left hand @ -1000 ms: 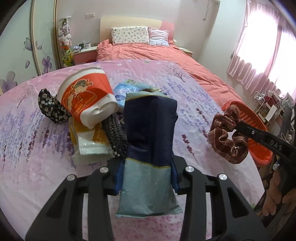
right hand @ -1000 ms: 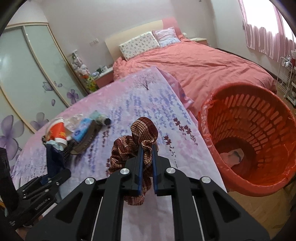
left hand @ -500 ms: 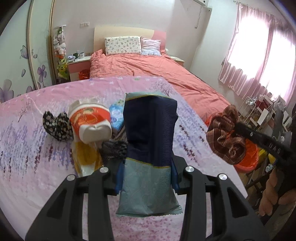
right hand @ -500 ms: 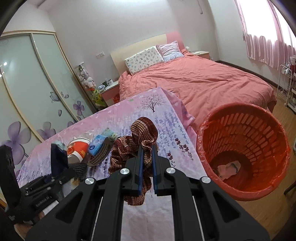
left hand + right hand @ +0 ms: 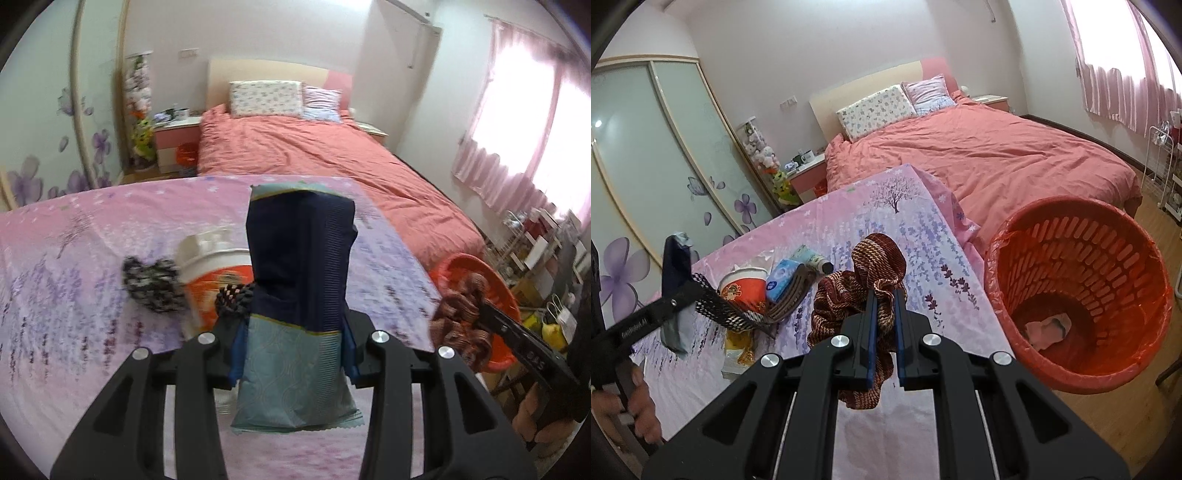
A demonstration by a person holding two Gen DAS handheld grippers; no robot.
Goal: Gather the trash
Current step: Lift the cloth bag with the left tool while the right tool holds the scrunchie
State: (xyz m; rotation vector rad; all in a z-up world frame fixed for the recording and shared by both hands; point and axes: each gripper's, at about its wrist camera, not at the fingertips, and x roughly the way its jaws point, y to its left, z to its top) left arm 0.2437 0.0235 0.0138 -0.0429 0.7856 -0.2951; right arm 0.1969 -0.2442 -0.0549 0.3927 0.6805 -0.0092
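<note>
My left gripper (image 5: 295, 325) is shut on a navy and teal snack packet (image 5: 299, 258), held upright above the pink tablecloth (image 5: 92, 236). In the right wrist view the packet (image 5: 674, 266) hangs at the far left, and a black-and-white checked band (image 5: 716, 302) trails from that gripper down to the pile. My right gripper (image 5: 885, 301) is shut on a brown-red striped scrunchie (image 5: 875, 258), just left of the orange basket (image 5: 1108, 266). A crumpled pale piece (image 5: 1049, 326) lies at the basket's bottom.
On the table lie a red and white paper cup (image 5: 744, 284), a blue tissue pack (image 5: 781, 278), a brown headband (image 5: 792, 295), a yellow wrapper (image 5: 738, 343) and a black floral scrunchie (image 5: 151, 284). A pink bed (image 5: 997, 155) stands behind.
The left gripper has risen with the packet, so the pile looks smaller and lower, and the checked band has come up with it. The right gripper keeps the scrunchie near the basket.
</note>
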